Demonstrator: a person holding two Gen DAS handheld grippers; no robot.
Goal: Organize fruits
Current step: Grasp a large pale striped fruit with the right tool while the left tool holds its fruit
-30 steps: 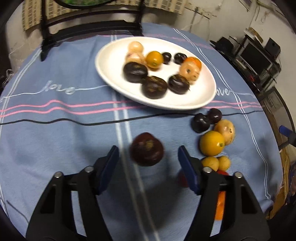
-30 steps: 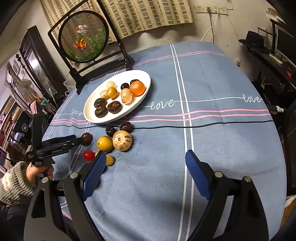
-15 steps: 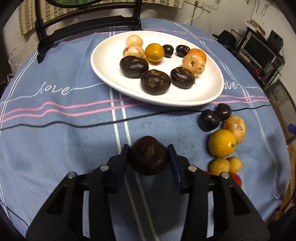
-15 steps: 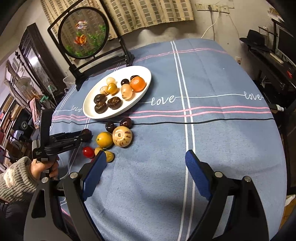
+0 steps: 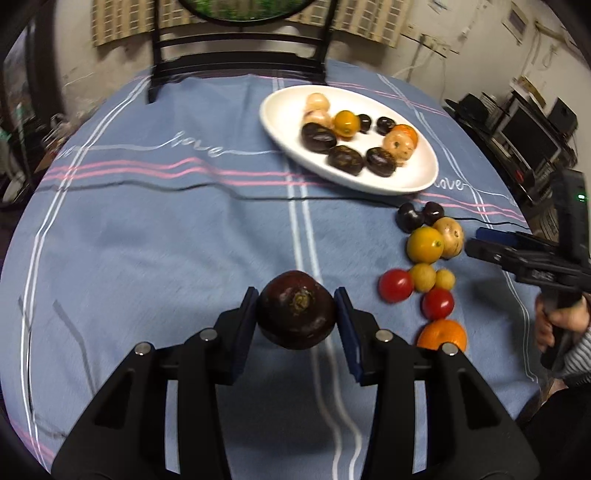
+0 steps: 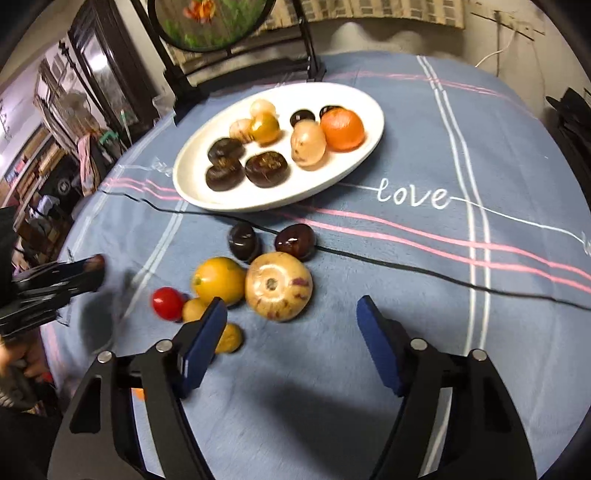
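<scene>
My left gripper (image 5: 295, 310) is shut on a dark purple round fruit (image 5: 296, 309) and holds it above the blue tablecloth. A white oval plate (image 5: 280, 122) with several dark, orange and pale fruits lies at the back right. Loose fruits lie on the cloth at the right: a yellow one (image 5: 424, 244), a pale one (image 5: 450, 236), two dark ones, small red and yellow ones, an orange (image 5: 441, 335). My right gripper (image 6: 291, 317) is open and empty, just in front of the pale round fruit (image 6: 279, 286); it also shows in the left wrist view (image 5: 491, 243).
A black stand with a round picture (image 6: 207, 22) stands at the table's far edge behind the plate (image 6: 369, 147). A thin black cable (image 6: 406, 267) runs across the cloth. Furniture and shelves surround the table.
My left gripper closed on the dark fruit and lifted it, pulling back and turning left. My right gripper moved forward and left, close to the loose fruits.
</scene>
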